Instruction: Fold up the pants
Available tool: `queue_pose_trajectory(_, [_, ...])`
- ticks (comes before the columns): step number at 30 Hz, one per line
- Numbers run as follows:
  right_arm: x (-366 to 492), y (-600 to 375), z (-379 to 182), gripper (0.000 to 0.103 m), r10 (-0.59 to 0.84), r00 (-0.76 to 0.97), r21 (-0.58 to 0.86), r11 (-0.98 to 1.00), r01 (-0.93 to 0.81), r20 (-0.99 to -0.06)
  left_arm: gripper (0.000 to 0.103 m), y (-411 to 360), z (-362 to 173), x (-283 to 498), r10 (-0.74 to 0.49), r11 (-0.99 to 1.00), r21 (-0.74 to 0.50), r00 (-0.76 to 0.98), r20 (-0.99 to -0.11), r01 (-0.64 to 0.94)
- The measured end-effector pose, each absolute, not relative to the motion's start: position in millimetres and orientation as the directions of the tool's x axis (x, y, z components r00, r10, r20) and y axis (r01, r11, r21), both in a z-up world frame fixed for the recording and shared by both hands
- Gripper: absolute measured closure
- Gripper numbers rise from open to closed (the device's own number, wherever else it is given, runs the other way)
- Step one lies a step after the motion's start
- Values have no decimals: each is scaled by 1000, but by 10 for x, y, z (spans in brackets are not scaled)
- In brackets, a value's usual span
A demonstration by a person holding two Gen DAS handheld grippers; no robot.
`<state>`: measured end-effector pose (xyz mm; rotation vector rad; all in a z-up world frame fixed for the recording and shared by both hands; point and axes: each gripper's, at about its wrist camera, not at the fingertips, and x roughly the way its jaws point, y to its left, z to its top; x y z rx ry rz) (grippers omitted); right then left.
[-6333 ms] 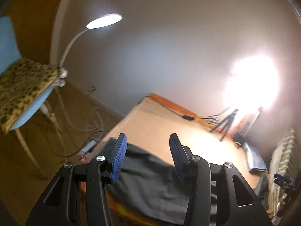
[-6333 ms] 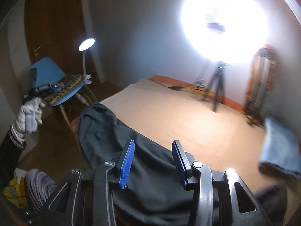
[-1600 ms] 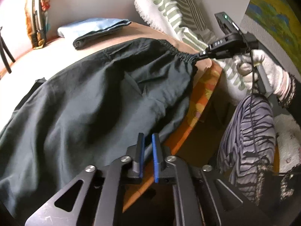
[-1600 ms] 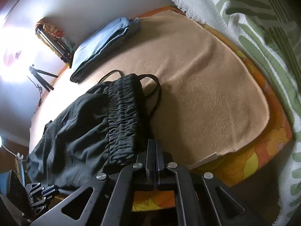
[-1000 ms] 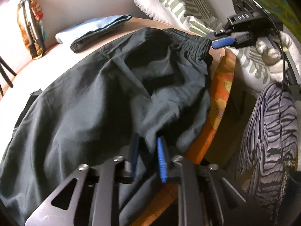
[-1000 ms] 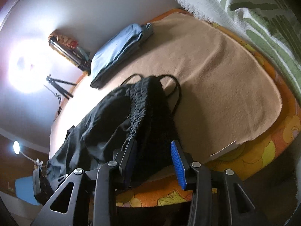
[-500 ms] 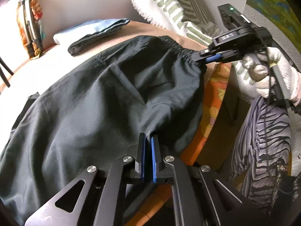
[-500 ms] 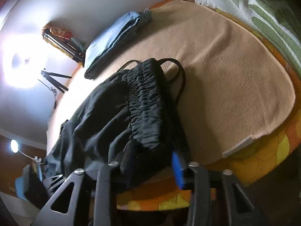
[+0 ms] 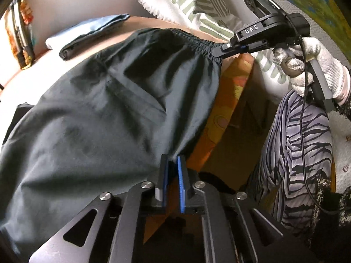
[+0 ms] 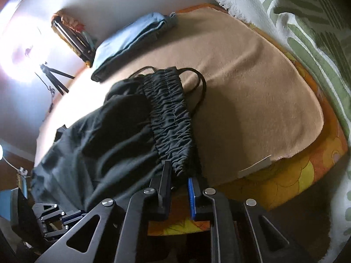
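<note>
Dark grey pants lie spread over a tan blanket on the bed. At their near edge, where the cloth hangs over the bed's side, my left gripper has a fold of the pants between its blue pads; its jaws are opening slightly. My right gripper is closing on the near end of the gathered waistband. In the left wrist view the right gripper pulls that waistband corner taut. A black drawstring loops out beside the waistband.
A folded light blue garment lies at the far side of the bed. A green-and-white striped blanket lies along the right. A gloved hand and a leg in striped trousers stand by the orange bed edge. A tripod stands near the bright lamp.
The right gripper's jaws narrowed around the waistband end, which now stretches taut. The left gripper closed onto the pants' edge, then a small gap reappeared between its pads.
</note>
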<state>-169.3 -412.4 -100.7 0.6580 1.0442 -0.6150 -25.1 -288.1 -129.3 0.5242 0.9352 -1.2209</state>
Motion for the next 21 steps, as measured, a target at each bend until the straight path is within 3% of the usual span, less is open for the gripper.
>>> queue_pose_trajectory(2, [-1677, -4112, -951, 79, -145, 339, 157, 675, 721, -930, 80, -2829, -1235, -240, -557, 304, -140, 56, -829, 942])
queue_pose_trajectory(3, [-1667, -4092, -898, 67, -164, 322, 126, 688, 714, -932, 72, -2790, -1199, -227, -560, 318, -139, 68, -826, 938])
queue_pose_trajectory(5, [-1649, -4033, -711, 64, -215, 335, 83, 720, 689, -917, 68, -2692, -1100, -195, -577, 342, -158, 75, -813, 926])
queue_pose_trajectory(9, [-1485, -3906, -274, 58, -247, 451, 93, 787, 609, -858, 68, -2478, -921, -82, -621, 380, -159, 123, -774, 911])
queue_pose_trajectory(13, [-915, -3711, -136, 49, -148, 534, 130, 884, 449, -833, 68, -2332, -971, 69, -596, 441, -141, 172, -784, 886])
queue_pose_trajectory(21, [482, -3203, -582, 47, 112, 482, 203, 969, 140, -869, 68, -2232, -1201, 64, -524, 461, -93, 186, -831, 882])
